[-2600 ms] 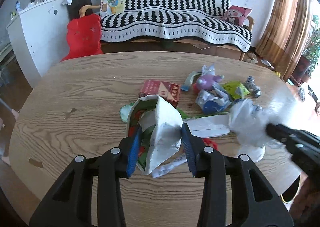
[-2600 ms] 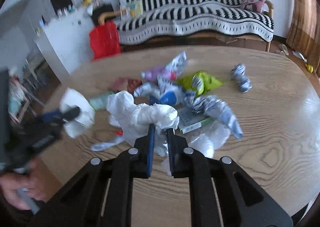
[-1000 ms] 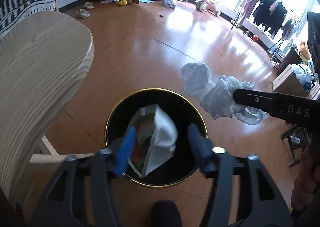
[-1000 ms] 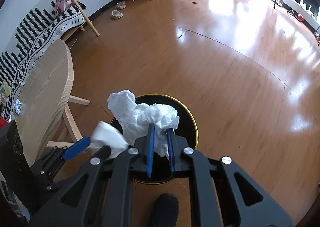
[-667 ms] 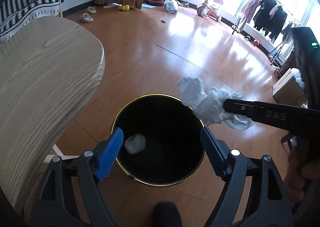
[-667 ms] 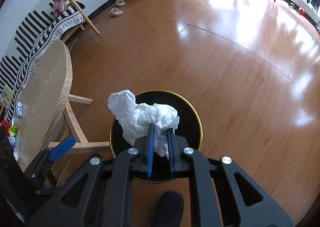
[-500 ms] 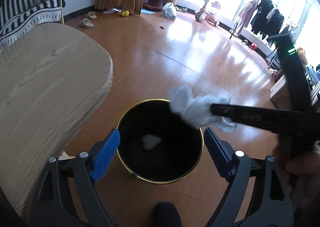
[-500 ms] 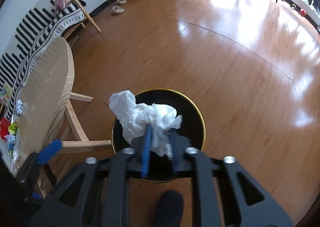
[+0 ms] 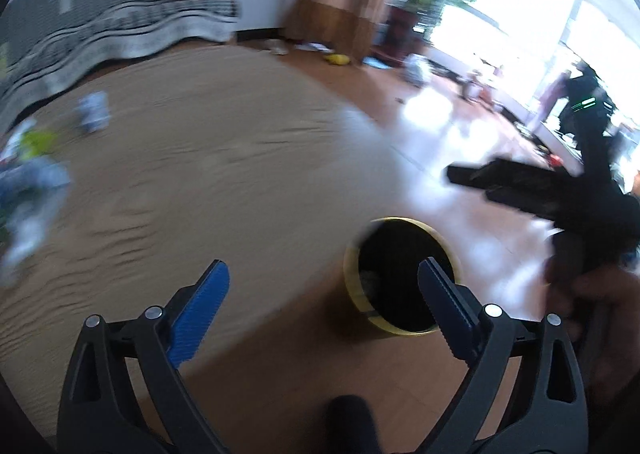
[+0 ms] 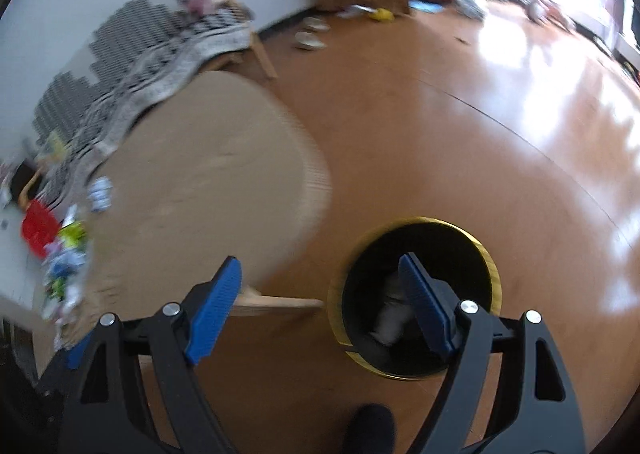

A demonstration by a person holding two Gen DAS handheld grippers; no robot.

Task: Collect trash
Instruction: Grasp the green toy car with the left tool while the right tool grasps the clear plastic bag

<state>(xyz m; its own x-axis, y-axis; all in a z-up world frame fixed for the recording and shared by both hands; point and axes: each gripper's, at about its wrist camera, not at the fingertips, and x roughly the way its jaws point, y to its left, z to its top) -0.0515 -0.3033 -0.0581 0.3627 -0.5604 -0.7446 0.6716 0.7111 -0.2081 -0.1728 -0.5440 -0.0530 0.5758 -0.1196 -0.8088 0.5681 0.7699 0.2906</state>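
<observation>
Both loads are dropped in the black bin [image 10: 416, 302]. The left gripper [image 9: 320, 294] and right gripper [image 10: 320, 286] have just been opening; their jaws stand apart, empty. Next, fetch the trash [image 10: 66, 254] left on the surface [image 10: 208, 174].

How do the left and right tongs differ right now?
The left tongs have swung over the wooden table edge, with the black bin at their right finger; the right tongs sit nearer the bin, its rim behind their right finger. Left's jaws look slightly wider than right's. Both have just been opening, and both are empty.
</observation>
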